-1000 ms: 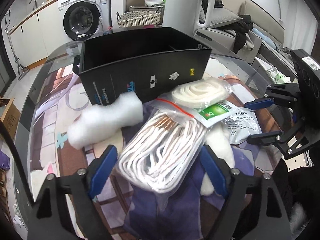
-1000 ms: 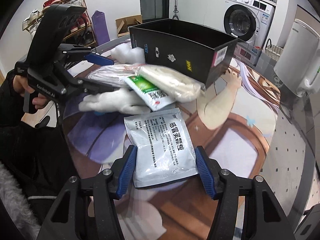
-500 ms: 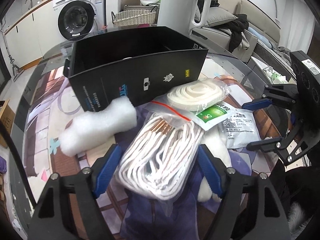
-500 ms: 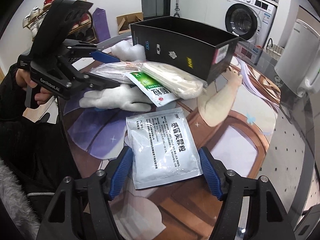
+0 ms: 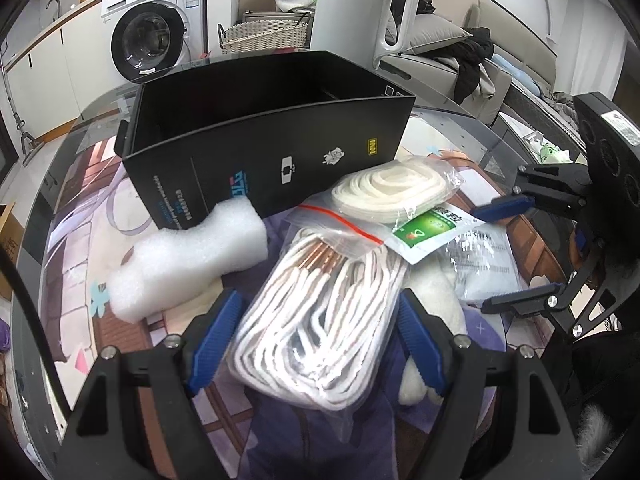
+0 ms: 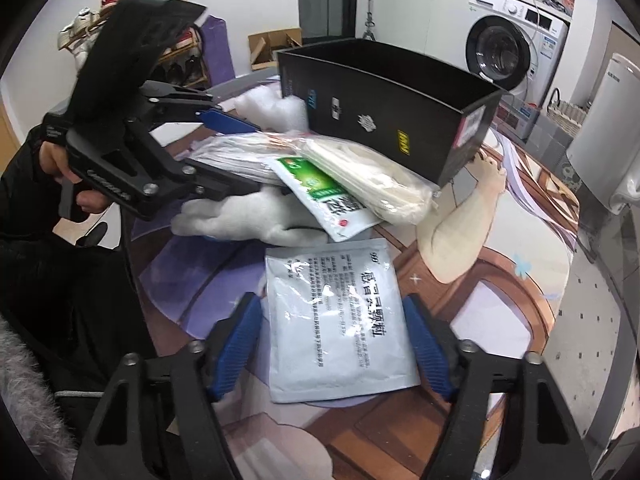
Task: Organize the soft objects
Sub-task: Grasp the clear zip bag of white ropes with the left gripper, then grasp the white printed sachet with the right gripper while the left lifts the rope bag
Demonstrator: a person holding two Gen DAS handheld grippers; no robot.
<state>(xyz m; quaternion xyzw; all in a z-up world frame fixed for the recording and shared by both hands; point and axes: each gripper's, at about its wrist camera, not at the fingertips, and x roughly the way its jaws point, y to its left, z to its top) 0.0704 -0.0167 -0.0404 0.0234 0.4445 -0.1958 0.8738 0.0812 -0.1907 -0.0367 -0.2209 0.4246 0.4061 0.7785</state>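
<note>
1. Left wrist view showed the left gripper [image 5: 320, 336] spread wide, its blue pads either side of a cord bag [image 5: 320, 320]; contact with the bag could not be told.
2. At 12 o'clock from that bag stood an open black box [image 5: 264, 148] on the table [image 5: 80, 240].
3. At 10 o'clock lay a foam block [image 5: 188, 260], its far end touching the box wall.
4. At 1 o'clock a bag of cream strap [image 5: 396, 192] lay against the box, partly over a green sachet [image 5: 432, 228].
5. A white plush [image 5: 432, 300] showed under the cord bag at 3 o'clock.
6. Right wrist view showed the right gripper [image 6: 332, 348] also spread, a silver pouch [image 6: 340, 320] flat on the table between its pads, not pinched.
7. Beyond the pouch, at 12 o'clock, the green sachet overlapped the plush, and the strap bag rested on the sachet.
8. At 10 o'clock the left gripper reached over the pile, one finger above the cord bag and one below it.
9. A washer [image 6: 504, 52] stood at 1 o'clock, and a white kettle [image 5: 360, 8] behind the box in the left view.
</note>
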